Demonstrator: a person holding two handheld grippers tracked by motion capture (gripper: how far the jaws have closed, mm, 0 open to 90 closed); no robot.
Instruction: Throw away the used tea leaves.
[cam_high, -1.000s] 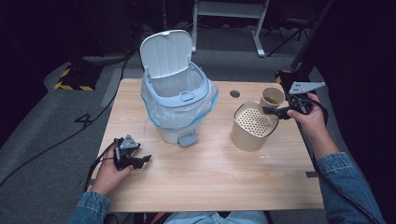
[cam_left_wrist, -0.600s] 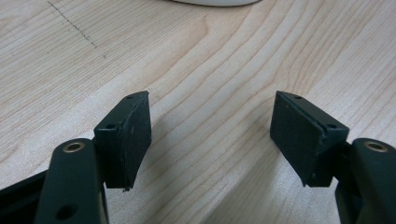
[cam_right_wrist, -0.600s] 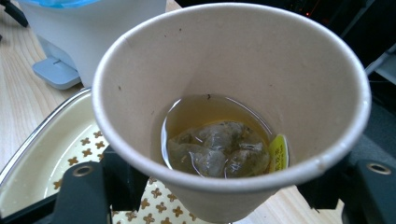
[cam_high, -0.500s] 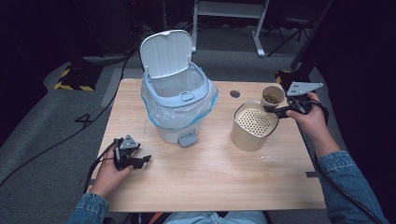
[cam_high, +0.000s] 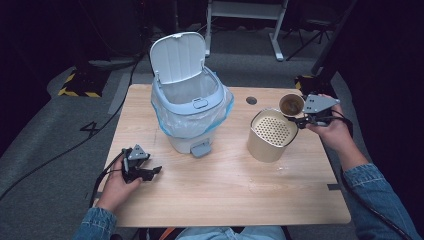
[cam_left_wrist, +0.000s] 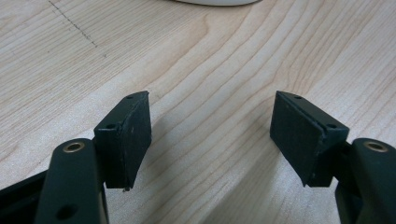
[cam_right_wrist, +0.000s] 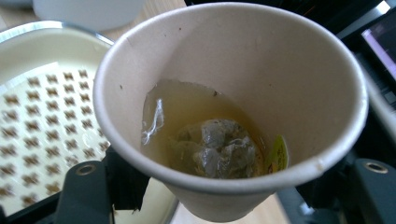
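The right tool (cam_high: 299, 118) pinches a thin, crushable paper cup (cam_right_wrist: 224, 107) of tea low on its wall, at the strainer's (cam_high: 272, 131) two o'clock; the left tool (cam_high: 150, 172) rests spread on the surface (cam_high: 225, 190).

paper cup (cam_right_wrist: 233, 107): 1 | tea bag (cam_right_wrist: 219, 149): 1 | perforated-lid canister (cam_high: 271, 135): 1 | pedal bin (cam_high: 190, 107): 1 | table (cam_high: 240, 190): 1
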